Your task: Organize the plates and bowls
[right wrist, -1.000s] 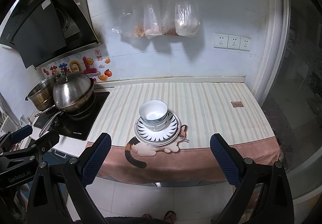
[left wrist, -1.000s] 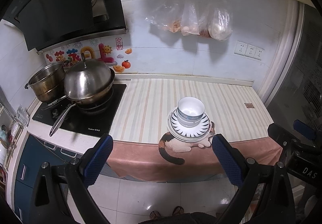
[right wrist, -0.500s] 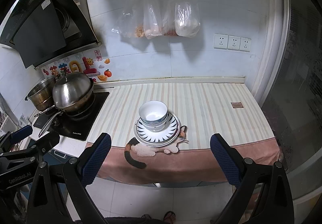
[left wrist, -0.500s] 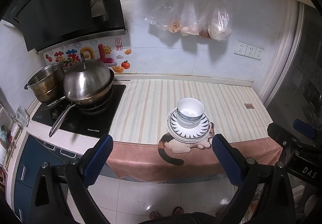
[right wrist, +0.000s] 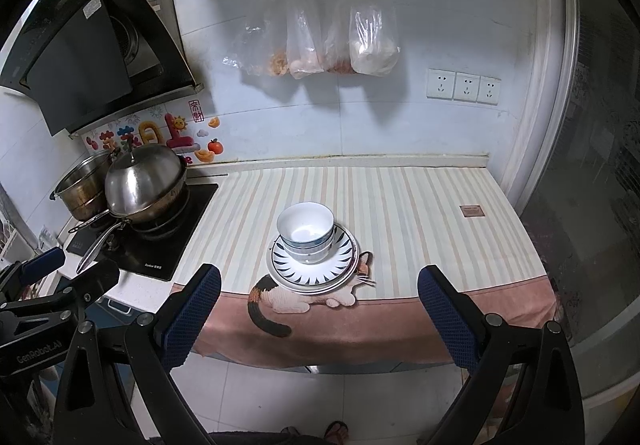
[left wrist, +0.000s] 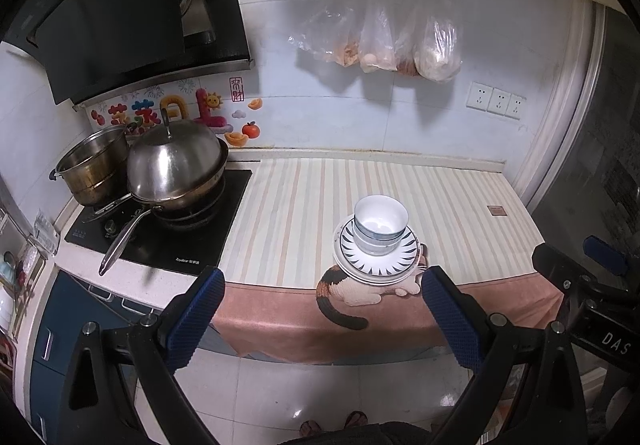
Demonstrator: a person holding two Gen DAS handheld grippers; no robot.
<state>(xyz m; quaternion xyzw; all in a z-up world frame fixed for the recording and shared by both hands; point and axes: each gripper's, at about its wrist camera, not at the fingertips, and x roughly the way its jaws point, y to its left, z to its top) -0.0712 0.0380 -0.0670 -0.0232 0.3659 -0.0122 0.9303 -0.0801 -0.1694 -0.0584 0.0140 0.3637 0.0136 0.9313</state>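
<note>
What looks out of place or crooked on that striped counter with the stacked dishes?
Little stands out. The white bowls sit nested, leaning slightly, on the stacked blue-patterned plates, close to the front edge of the striped counter cloth. Nothing looks spilled or broken. Both grippers, left and right, are open and empty.

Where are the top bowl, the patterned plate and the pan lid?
top bowl [right wrist: 306, 223], right wrist view, inner wall.
patterned plate [right wrist: 340, 251], right wrist view, bare rim.
pan lid [left wrist: 172, 161], left wrist view, dome.
</note>
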